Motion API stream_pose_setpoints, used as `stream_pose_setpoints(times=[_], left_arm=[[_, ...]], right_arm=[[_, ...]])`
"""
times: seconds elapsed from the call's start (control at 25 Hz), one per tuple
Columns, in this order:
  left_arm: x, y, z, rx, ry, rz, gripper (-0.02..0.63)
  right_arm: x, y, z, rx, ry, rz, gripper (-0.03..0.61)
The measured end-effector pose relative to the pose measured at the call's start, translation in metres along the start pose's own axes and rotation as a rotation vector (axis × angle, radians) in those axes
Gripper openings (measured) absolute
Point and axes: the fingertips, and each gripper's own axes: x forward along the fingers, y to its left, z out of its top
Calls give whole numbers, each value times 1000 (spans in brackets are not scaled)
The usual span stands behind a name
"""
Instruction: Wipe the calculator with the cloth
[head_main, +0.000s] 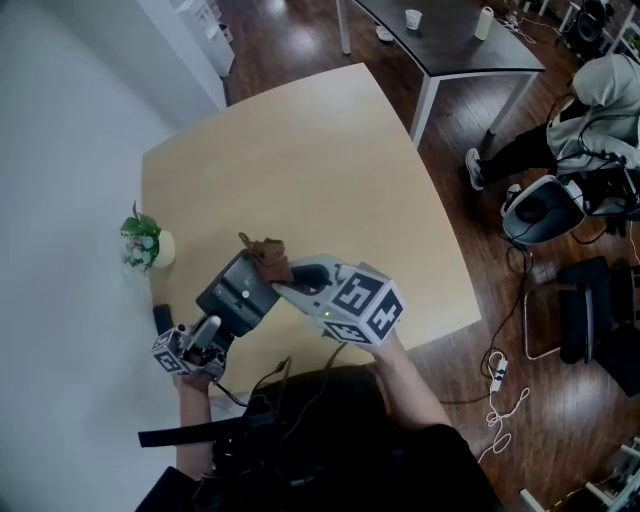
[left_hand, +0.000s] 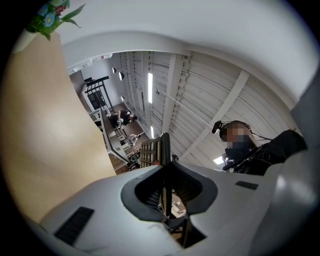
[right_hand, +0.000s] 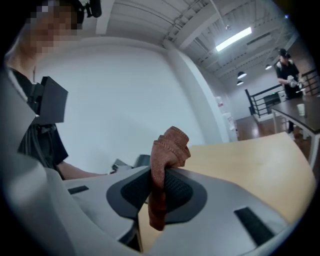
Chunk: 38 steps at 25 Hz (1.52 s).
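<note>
- At the far left, a potted plant (head_main: 145, 245) is standing on the table (head_main: 330, 150), and a dark object (head_main: 162, 318) is lying near the table's edge below it. Both are sitting clear of the work.
- We are holding the left gripper (head_main: 208, 332) low at the near-left corner of the table. Its fingers (left_hand: 100, 205) are nearly closed and pinching the calculator (head_main: 236, 292) by its thin near edge.
- The calculator is standing up out of those fingers, tilted and apparently lifted off the table. In the left gripper view we are seeing it edge-on, with what looks like rows of keys beside the edge.
- We are judging this a slim edge hold, so a hard push could twist the calculator loose.
- The cloth (head_main: 267, 258) is sitting bunched at the calculator's far top edge. We cannot tell from the head view whether it is touching.
- We are carrying the right gripper (head_main: 287, 284) just right of the calculator. Its fingers (right_hand: 180, 192) are clamped shut on the brown cloth, with a wad sticking out past the tips and a tail hanging below.
- To wipe well, we are planning to lay the wad flat on the key face and press lightly. We are also planning to stroke toward the pinched edge so the left gripper is taking the load, letting only cloth, never the tips, meet the keys.
</note>
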Motion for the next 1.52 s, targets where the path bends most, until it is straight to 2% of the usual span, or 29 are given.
stream_pose_setpoints(times=[0.08, 0.12, 0.2, 0.28, 0.48, 0.56, 0.64, 0.72, 0.84, 0.92, 1.0, 1.12, 1.24, 1.52], left_arm=[[5, 2, -4, 9, 25, 13, 54], [8, 1, -5, 14, 34, 10, 54], [12, -2, -7, 16, 42, -9, 54], [12, -6, -8, 10, 39, -27, 58], [-3, -7, -6, -8, -10, -32, 66], [3, -13, -4, -47, -44, -55, 52], [19, -22, 0, -97, -76, -70, 52], [21, -22, 3, -105, -87, -62, 53], [16, -16, 5, -103, -96, -47, 54], [19, -13, 5, -99, -93, -40, 54], [25, -13, 4, -91, -84, -36, 54], [30, -18, 4, -88, -90, -52, 54], [27, -23, 5, -95, -100, -74, 57], [19, -17, 8, -102, -124, -58, 54]], right_arm=[[18, 36, 8, -40, 5, 109, 67], [29, 46, 3, -63, 31, 135, 67], [45, 49, -13, -101, 96, 131, 67], [46, 33, -24, -93, 122, 79, 69], [22, -37, -46, 28, 136, -97, 71], [5, -60, -57, 63, 149, -168, 67], [-10, -62, -52, 93, 105, -179, 66], [-14, -39, -34, 109, 26, -104, 66], [2, 21, -6, 78, -45, 89, 66], [16, 58, 1, 23, -42, 179, 67], [31, 76, -6, -35, 4, 205, 67], [42, 68, -31, -82, 100, 143, 67], [34, 35, -46, -62, 113, 43, 69], [-10, -38, -66, -37, 182, -232, 67]])
